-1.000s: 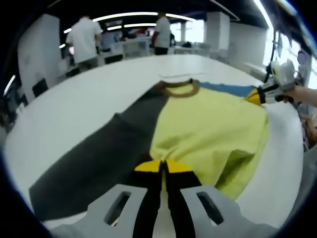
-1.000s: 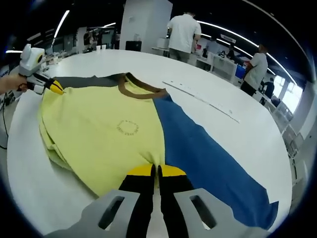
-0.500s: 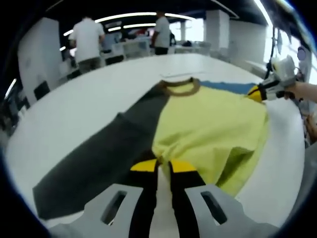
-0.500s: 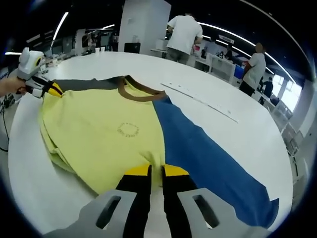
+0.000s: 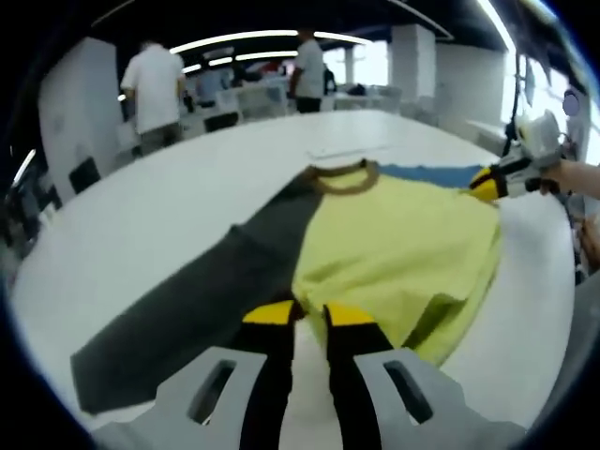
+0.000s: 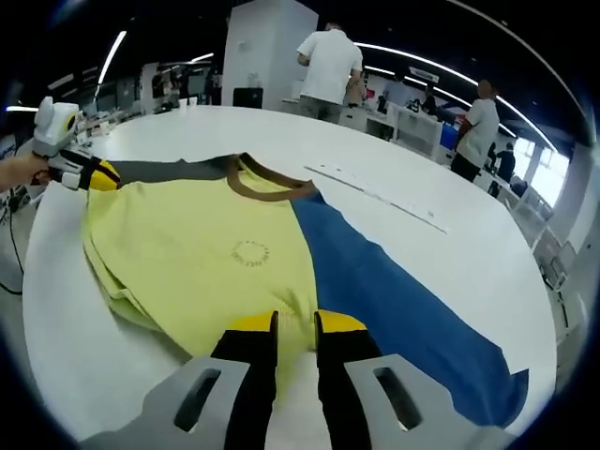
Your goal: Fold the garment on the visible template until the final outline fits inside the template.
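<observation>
The garment point(image 6: 216, 262) lies flat on the white desk point(image 6: 412, 253), its yellow body doubled over once while the grey sleeve point(image 5: 187, 309) and blue sleeve point(image 6: 394, 309) lie spread out to either side. The left gripper point(image 5: 300, 314) and right gripper point(image 6: 295, 323) sit at opposite edges of the yellow body, each with jaws slightly apart and nothing clamped. By my reading the folding is barely begun: both sleeves remain to be turned in, and no template outline is discernible.

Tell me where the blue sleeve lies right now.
In the right gripper view the blue sleeve stretches across the white table from the brown collar toward the lower right, beside the yellow body, right of the right gripper.
</observation>
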The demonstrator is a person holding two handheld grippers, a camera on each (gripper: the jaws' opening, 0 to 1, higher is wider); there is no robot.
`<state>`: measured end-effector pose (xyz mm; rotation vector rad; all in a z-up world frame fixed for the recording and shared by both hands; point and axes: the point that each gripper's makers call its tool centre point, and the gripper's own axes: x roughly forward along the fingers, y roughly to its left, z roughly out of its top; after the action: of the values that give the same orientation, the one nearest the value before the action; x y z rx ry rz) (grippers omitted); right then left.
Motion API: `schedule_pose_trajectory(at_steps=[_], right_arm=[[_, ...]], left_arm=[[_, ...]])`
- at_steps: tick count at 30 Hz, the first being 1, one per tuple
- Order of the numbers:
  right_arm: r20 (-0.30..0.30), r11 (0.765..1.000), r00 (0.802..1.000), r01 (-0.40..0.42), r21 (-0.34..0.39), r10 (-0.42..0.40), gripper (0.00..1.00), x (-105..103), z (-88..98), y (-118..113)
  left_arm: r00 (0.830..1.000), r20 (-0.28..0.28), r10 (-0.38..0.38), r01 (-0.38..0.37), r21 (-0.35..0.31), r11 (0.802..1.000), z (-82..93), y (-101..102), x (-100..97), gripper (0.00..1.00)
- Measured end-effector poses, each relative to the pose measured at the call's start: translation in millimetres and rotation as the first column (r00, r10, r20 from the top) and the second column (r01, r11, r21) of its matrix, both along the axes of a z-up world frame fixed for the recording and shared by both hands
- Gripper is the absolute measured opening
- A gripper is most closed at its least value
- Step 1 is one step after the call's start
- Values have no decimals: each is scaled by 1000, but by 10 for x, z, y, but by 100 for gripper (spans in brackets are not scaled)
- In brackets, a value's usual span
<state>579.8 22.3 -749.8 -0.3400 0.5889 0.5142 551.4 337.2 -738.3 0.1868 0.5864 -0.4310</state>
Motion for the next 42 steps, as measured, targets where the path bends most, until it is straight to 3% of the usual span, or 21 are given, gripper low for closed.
schedule_pose_trajectory(at_steps=[8,17,23,42], right_arm=[[22,1000,1000,-2,18,2,21,-69,100,5],[28,999,1000,-4,38,3,30,-103,163,20],[4,999,999,-32,42,31,37,-208,167,72],[31,996,998,-47,71,45,50,-422,374,141]], left_arm=[[1000,12,-8,8,0,1000,94,-31,-104,12],[998,63,-26,26,2,1000,305,-106,-139,14],[998,59,-35,35,-5,999,315,-153,-192,15],[995,69,-72,73,-23,997,521,-225,-379,25]])
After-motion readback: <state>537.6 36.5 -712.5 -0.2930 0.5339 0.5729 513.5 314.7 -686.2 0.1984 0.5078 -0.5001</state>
